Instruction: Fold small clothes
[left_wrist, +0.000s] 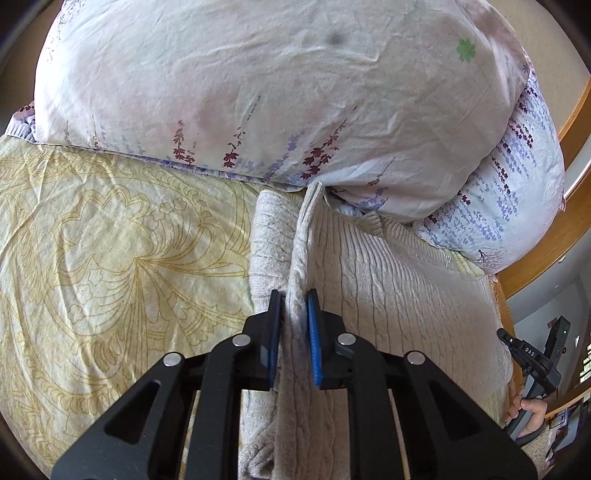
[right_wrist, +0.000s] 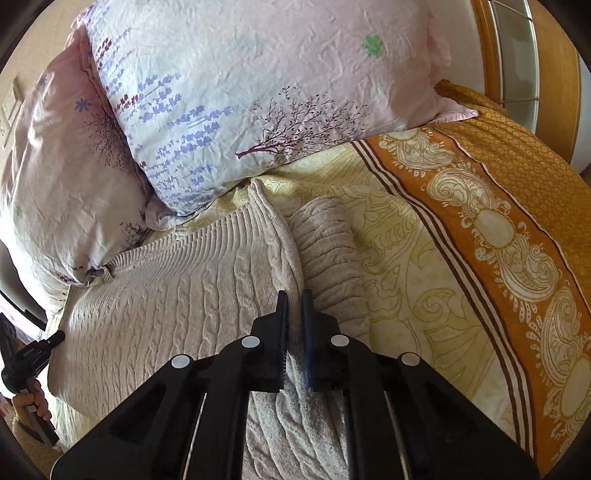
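Observation:
A beige cable-knit sweater (left_wrist: 399, 273) lies spread on the bed, its far end against the pillows; it also shows in the right wrist view (right_wrist: 177, 295). My left gripper (left_wrist: 294, 295) is shut on a raised fold of the sweater's left edge, which runs forward as a ridge from the blue pads. My right gripper (right_wrist: 294, 295) is shut on the sweater's right edge, beside a ribbed sleeve (right_wrist: 325, 243) folded onto the bedsheet. Each gripper shows at the edge of the other's view, the right one (left_wrist: 532, 358) and the left one (right_wrist: 29, 362).
Two floral pillows (left_wrist: 258, 92) (right_wrist: 258, 92) lie at the head of the bed. The yellow patterned bedsheet (left_wrist: 110, 258) has an orange border (right_wrist: 498, 221) at the right. A wooden headboard (left_wrist: 546, 236) curves behind.

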